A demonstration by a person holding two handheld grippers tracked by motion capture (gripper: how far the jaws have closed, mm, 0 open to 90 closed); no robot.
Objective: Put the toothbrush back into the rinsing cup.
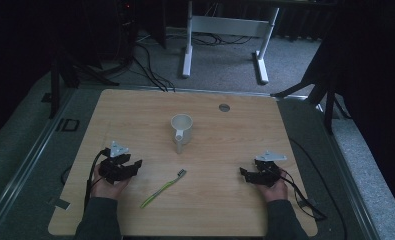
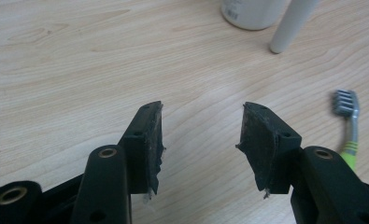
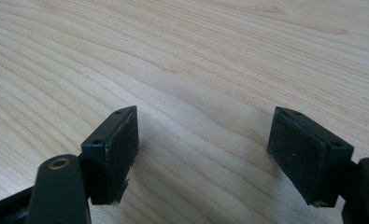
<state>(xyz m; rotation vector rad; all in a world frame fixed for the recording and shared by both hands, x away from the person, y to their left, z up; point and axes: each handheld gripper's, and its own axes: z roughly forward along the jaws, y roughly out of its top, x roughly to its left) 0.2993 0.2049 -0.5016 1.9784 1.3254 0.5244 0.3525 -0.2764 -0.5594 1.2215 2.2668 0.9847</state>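
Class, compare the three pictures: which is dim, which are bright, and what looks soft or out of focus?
High view: dim and dark at the edges, with the white cup and toothbrush small. Left gripper view: bright, even light; toothbrush head slightly soft. Right gripper view: bright, wood grain of the table sharp, with soft shadows under the open claw.

The pale wooden table shows a light tan surface with fine, wavy brown grain lines. On it stands a white ceramic mug, plain and unpatterned. The slim plastic toothbrush has a lime-green handle, a grey neck striped green and white, and grey bristles. Both the left black claw and the right black claw are matte black with brass-coloured rivets
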